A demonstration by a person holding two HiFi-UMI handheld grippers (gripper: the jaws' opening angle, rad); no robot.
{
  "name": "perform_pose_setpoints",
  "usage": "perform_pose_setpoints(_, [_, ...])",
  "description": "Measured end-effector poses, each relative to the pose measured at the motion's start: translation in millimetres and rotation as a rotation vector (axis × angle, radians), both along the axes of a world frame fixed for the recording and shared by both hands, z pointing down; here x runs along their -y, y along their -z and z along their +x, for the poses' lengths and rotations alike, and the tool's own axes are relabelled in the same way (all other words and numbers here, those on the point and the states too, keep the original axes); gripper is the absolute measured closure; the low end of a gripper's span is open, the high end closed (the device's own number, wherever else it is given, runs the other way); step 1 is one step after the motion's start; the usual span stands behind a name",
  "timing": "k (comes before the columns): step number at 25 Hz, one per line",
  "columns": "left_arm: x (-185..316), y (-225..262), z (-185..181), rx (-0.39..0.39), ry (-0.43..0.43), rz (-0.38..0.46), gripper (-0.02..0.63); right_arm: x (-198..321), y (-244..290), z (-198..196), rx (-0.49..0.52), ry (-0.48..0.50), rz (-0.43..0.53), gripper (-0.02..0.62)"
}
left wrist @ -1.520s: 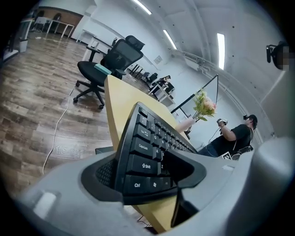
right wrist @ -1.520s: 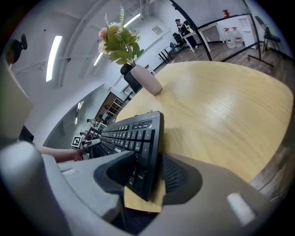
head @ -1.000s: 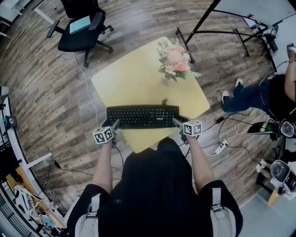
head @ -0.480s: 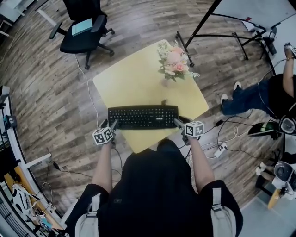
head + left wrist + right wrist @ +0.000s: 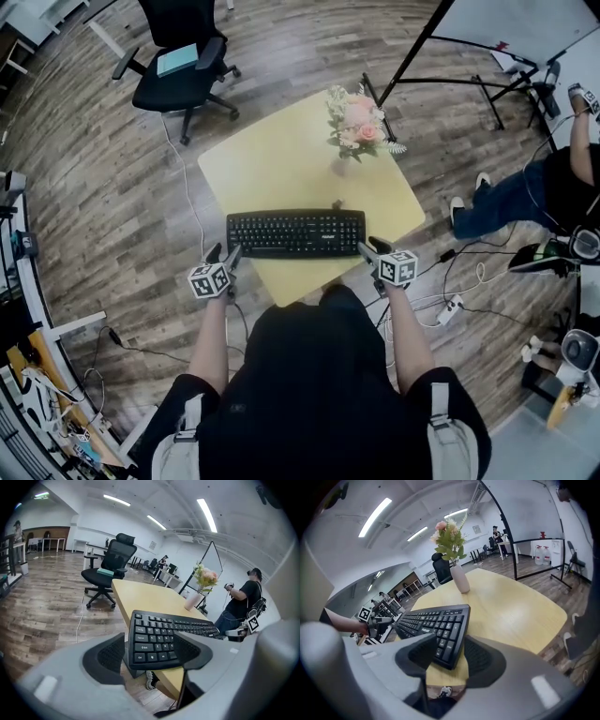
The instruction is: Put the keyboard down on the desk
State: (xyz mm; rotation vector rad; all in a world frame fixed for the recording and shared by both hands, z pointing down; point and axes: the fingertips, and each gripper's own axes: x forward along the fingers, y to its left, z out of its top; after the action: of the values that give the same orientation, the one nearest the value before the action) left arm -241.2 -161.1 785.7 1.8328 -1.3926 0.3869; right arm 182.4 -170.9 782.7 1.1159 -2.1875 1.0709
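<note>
A black keyboard lies level across the near corner of the yellow desk. My left gripper is shut on its left end and my right gripper on its right end. In the left gripper view the keyboard runs away from the left gripper, its end caught between the dark pads. In the right gripper view the keyboard end sits between the right gripper pads, overhanging the desk edge. I cannot tell whether it rests on the desk or hovers just above.
A pale vase of pink flowers stands at the desk's far right side, beyond the keyboard. A black office chair is on the wooden floor past the desk. A black stand, a seated person and floor cables are to the right.
The keyboard, with both grippers on its ends, has edged slightly farther onto the desk toward the vase. The head view has shifted a little.
</note>
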Motion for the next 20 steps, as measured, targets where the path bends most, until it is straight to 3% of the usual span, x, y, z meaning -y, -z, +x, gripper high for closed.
perform_pose_setpoints(5, [-16.7,11.9,0.9,0.0,-0.047,0.035,0.276,-22.6,21.5,-19.1,0.012,0.073,0.062,0.478])
perform_pose_setpoints(13, [-50.4,47.4,10.4,-0.009,-0.191,0.138,0.543,-68.4,49.9,-56.6,0.003,0.166,0.167,0.574])
perform_pose_setpoints(20, [-87.8,73.0,9.5,-0.045,-0.254,0.187,0.592,-107.9,52.8,-88.6,0.027,0.158,0.186,0.584])
